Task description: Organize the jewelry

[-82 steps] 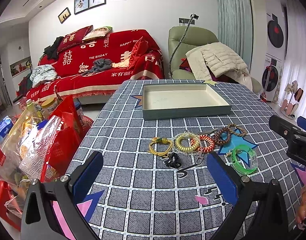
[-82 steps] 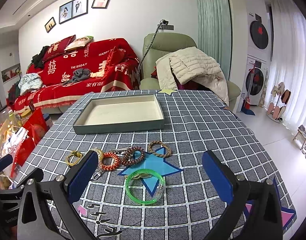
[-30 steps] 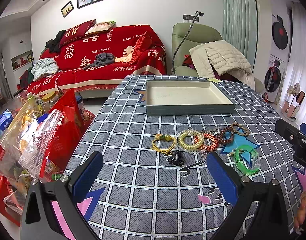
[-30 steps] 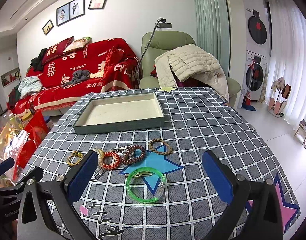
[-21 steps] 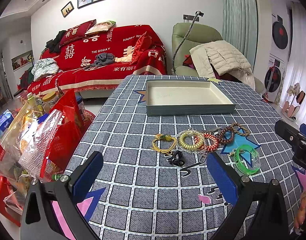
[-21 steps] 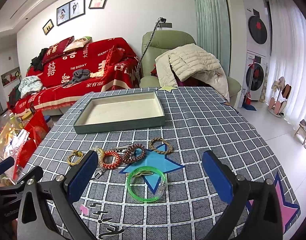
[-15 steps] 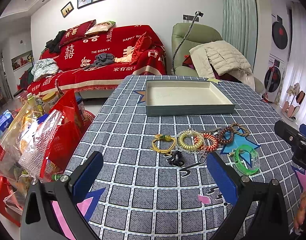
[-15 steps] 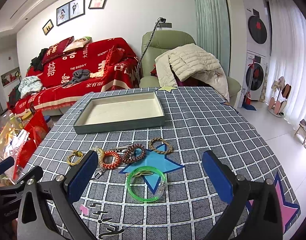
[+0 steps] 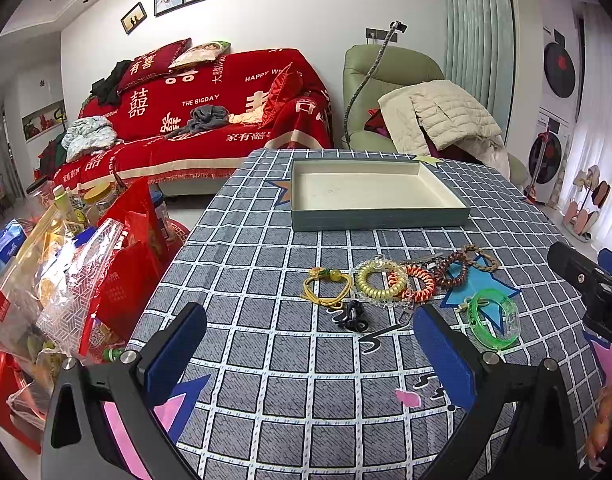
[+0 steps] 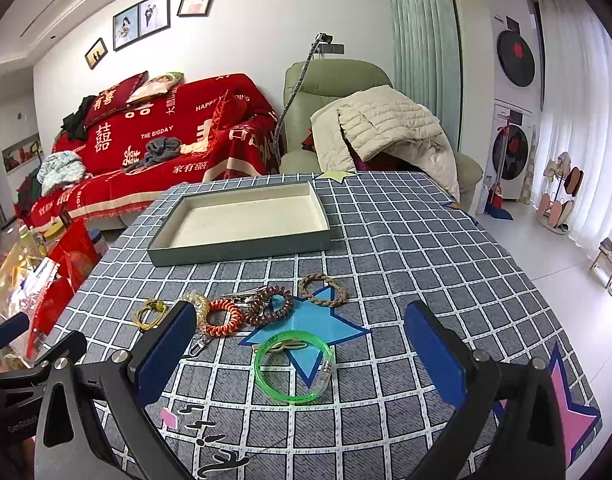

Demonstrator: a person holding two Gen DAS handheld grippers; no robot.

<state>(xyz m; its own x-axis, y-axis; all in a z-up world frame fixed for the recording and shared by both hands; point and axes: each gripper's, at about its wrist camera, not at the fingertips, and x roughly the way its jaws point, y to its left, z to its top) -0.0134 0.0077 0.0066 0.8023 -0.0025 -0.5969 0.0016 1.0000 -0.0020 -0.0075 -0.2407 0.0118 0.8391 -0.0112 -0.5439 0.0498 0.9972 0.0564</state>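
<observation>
A red-draped sofa (image 9: pixel 209 120) lines the white wall (image 9: pixel 306 20) beside a green armchair (image 10: pixel 338 120); sheer curtains (image 10: pixel 578 120) filter daylight at right.

The left gripper (image 9: pixel 310 348), black-framed with blue-padded fingers (image 9: pixel 175 346), and the matching right gripper (image 10: pixel 299 352) both hover above the surface with fingers (image 10: pixel 434 354) spread wide and nothing between them, the right one's black body also showing at the left view's right edge.
</observation>
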